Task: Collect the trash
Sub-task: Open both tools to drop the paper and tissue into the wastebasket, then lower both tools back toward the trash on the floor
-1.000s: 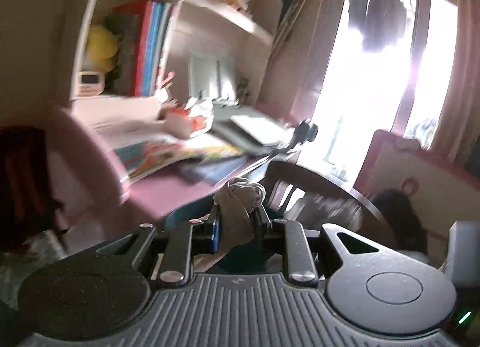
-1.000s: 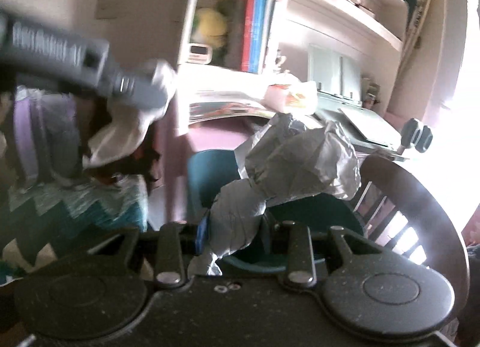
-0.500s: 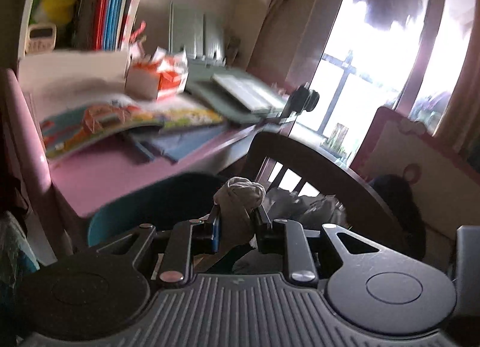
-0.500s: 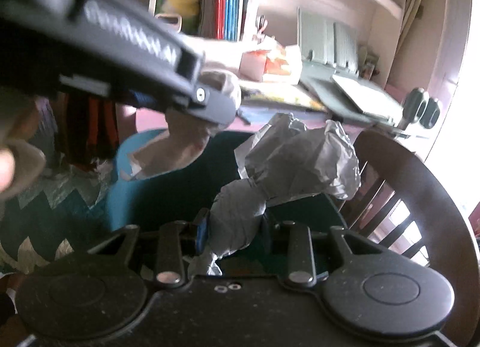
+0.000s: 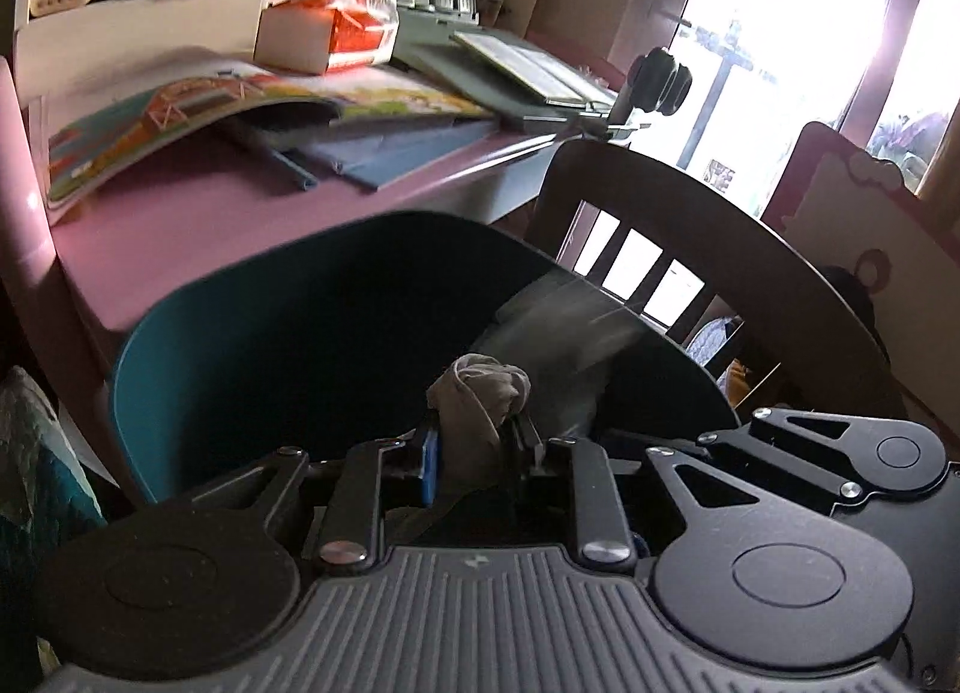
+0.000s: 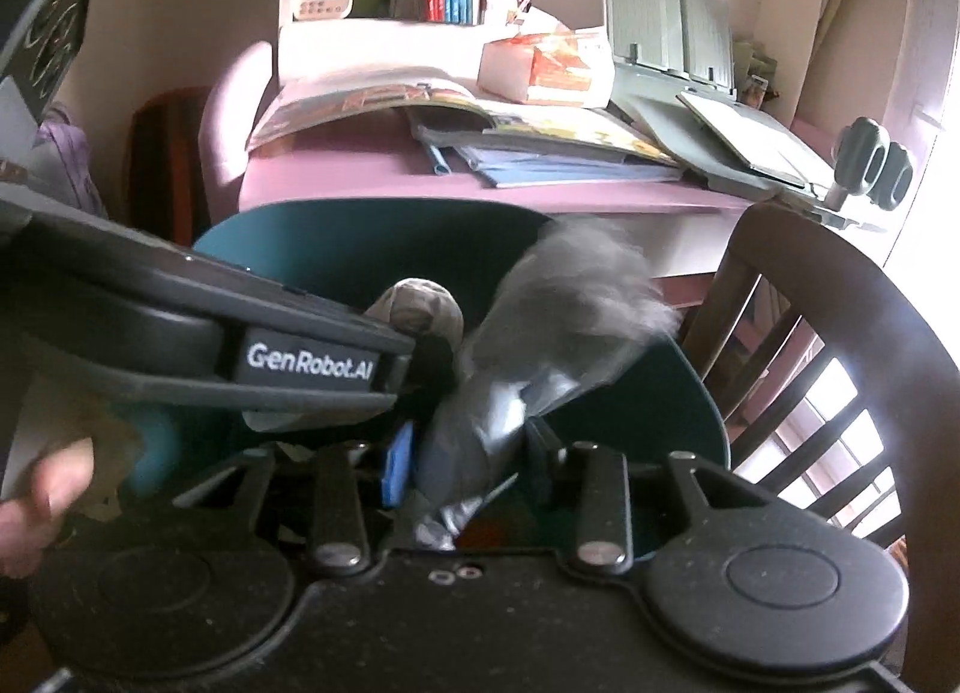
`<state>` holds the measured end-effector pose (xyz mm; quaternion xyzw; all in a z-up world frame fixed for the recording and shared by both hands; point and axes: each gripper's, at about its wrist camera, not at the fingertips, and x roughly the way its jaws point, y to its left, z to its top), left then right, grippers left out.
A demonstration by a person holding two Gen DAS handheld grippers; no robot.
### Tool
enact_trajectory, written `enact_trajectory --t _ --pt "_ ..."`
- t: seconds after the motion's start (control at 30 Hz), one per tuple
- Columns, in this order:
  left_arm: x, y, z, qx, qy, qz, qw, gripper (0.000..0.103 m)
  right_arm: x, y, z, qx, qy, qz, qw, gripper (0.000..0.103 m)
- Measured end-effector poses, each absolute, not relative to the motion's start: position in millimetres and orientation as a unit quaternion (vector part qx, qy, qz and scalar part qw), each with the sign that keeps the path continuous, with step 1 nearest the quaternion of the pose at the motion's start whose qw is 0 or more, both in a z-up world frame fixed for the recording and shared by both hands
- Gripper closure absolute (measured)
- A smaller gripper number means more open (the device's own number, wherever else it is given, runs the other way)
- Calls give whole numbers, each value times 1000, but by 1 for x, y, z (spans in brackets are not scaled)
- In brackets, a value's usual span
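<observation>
Left wrist view: left tool [image 5: 474, 441], jaws opening, pads against a brown paper wad [image 5: 480, 399] above the teal bin [image 5: 198, 333] at the pink table's [image 5: 198, 213] front edge.

Right wrist view: right tool [image 6: 465, 453], jaws opening; blurred grey crumpled paper [image 6: 540, 333] between them, over the bin.

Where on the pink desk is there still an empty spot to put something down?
The near front part of the pink desk is bare, between the open picture book, the blue folder and the desk edge above the teal bin. The back is crowded: the orange box, the grey stand and stacked books fill it.
</observation>
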<state>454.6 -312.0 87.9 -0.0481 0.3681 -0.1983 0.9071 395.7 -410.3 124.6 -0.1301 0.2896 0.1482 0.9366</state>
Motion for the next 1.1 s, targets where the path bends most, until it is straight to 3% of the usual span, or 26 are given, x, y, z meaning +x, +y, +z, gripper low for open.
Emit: enact_trajectory --t 0.07,0.13,0.27,0.4,1.1 --pt "454 -310 87 -54 372 -195 906 71 396 -411 123 -129 288 147 937 59" --pt "452 -308 87 -59 371 -195 906 57 395 -413 122 -127 289 145 938 54" --pt "443 -305 93 -58 363 -198 909 53 391 -414 122 -129 288 137 939 52" --pt "433 -303 103 -58 353 -197 913 40 379 -416 130 -127 280 136 942 51" --pt "310 -233 160 -50 325 -188 925 35 265 -389 177 -118 258 160 946 48"
